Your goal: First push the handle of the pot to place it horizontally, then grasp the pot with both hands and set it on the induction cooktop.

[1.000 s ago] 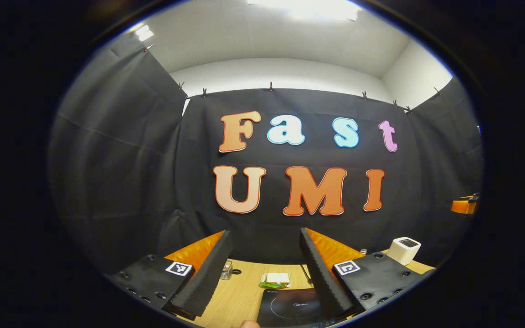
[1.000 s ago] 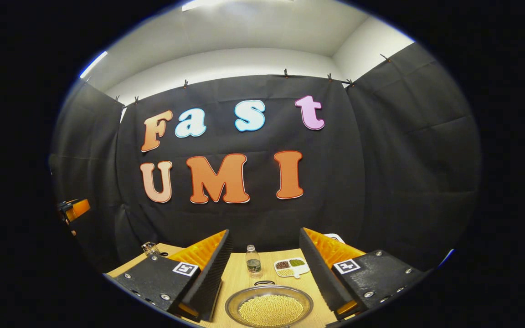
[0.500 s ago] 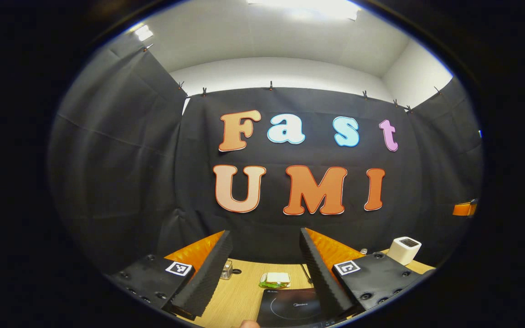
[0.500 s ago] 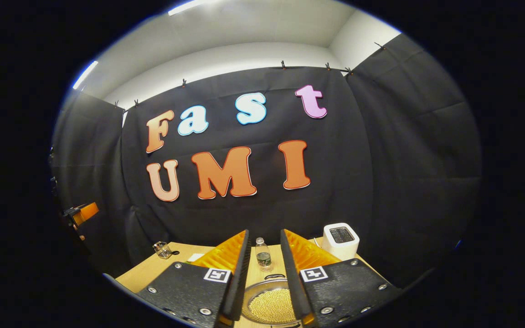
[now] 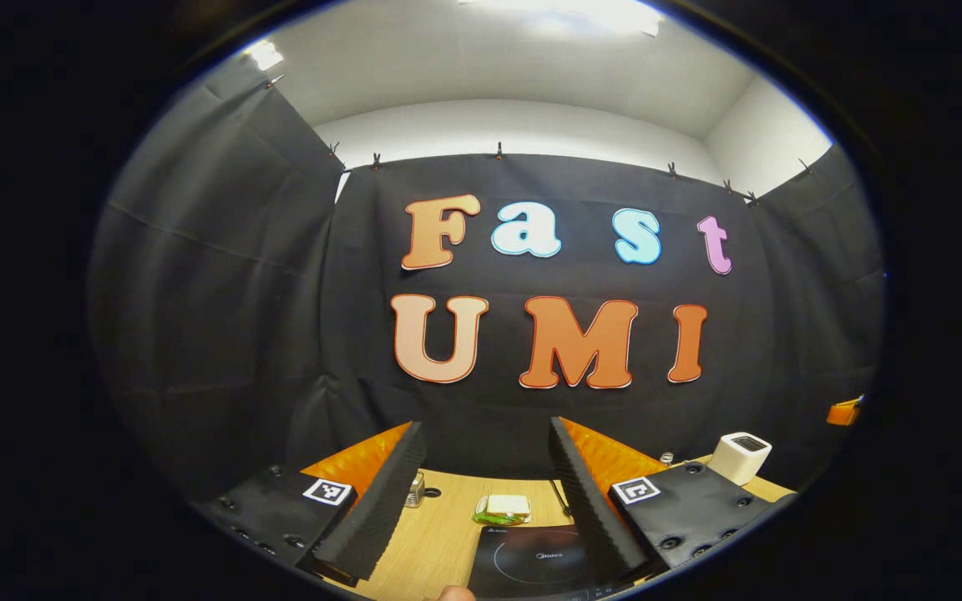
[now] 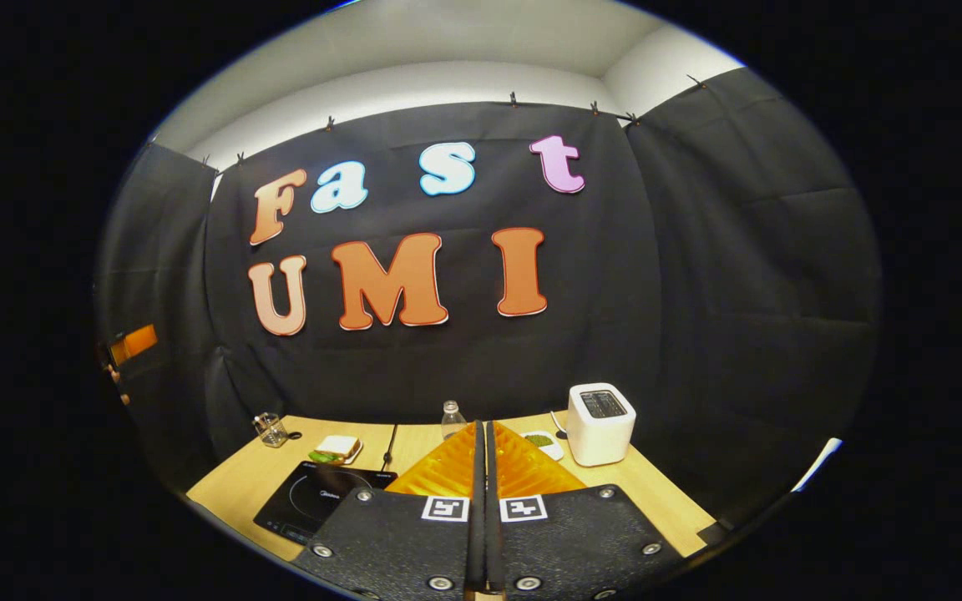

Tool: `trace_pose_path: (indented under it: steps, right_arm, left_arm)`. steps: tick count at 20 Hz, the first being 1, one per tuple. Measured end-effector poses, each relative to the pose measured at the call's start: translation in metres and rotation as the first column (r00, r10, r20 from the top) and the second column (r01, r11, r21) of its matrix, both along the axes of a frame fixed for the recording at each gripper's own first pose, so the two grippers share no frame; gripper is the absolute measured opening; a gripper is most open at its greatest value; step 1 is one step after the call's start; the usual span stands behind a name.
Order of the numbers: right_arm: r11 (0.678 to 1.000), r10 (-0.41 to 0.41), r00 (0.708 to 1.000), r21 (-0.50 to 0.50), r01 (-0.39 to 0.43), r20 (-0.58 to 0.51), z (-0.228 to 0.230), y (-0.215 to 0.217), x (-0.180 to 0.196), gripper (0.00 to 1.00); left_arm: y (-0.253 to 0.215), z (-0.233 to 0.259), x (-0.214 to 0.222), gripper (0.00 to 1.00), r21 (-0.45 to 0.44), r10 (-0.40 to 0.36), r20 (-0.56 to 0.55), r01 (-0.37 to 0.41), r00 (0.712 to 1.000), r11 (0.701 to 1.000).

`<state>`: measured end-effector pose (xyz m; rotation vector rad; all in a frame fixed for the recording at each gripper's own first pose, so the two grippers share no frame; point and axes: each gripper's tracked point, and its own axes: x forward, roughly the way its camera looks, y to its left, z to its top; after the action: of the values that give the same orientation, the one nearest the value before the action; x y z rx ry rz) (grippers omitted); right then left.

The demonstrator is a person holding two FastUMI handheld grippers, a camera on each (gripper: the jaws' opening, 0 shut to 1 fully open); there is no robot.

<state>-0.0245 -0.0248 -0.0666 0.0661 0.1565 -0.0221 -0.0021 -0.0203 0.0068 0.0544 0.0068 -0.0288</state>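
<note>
Mock kitchen booth: cloth walls, table (image 6: pixel 665 509) w/ cooktop (image 6: pixel 314 499), toaster (image 6: pixel 600 422).

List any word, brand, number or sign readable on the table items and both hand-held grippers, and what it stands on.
No text is readable.
Induction cooktop: small pale print by its ring, too small to read.
Left hand-held gripper: a square black-and-white coded marker on each finger mount, no letters.
Right hand-held gripper: the same two markers, no letters.
Toaster: no print visible.

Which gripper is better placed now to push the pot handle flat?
Probably the right gripper: its fingers are closed together, good for pushing. The left gripper is open over the cooktop.
</note>
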Motion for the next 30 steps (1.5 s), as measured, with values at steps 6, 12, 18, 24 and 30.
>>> trace_pose_path:
  steps: [6,12,18,24,30]
  right_arm:
    - [0.999,0.048,0.991,-0.019,-0.051,-0.128,-0.066,0.022,-0.016,0.0]
    - [0.994,0.08,0.958,-0.047,-0.097,-0.276,-0.132,0.035,-0.04,0.0]
    - [0.989,0.118,0.893,-0.032,-0.146,-0.434,-0.199,0.047,-0.063,0.0]
    - [0.987,0.125,0.837,-0.019,-0.16,-0.533,-0.246,0.051,-0.079,0.0]
    - [0.988,0.124,0.781,0.004,-0.154,-0.613,-0.28,0.05,-0.093,0.0]
  left_arm:
    - [-0.001,-0.006,0.001,0.97,0.013,0.0,-0.01,0.0,1.0,1.0]
    - [0.001,-0.013,0.002,0.97,0.017,0.0,-0.03,0.0,1.0,1.0]
    - [0.003,-0.011,0.0,0.98,0.016,0.001,-0.027,-0.001,1.0,1.0]
    - [0.003,-0.014,-0.001,0.98,0.029,0.002,-0.032,-0.001,0.999,1.0]
    - [0.006,-0.018,-0.002,0.99,0.016,0.012,-0.041,-0.011,0.999,1.0]
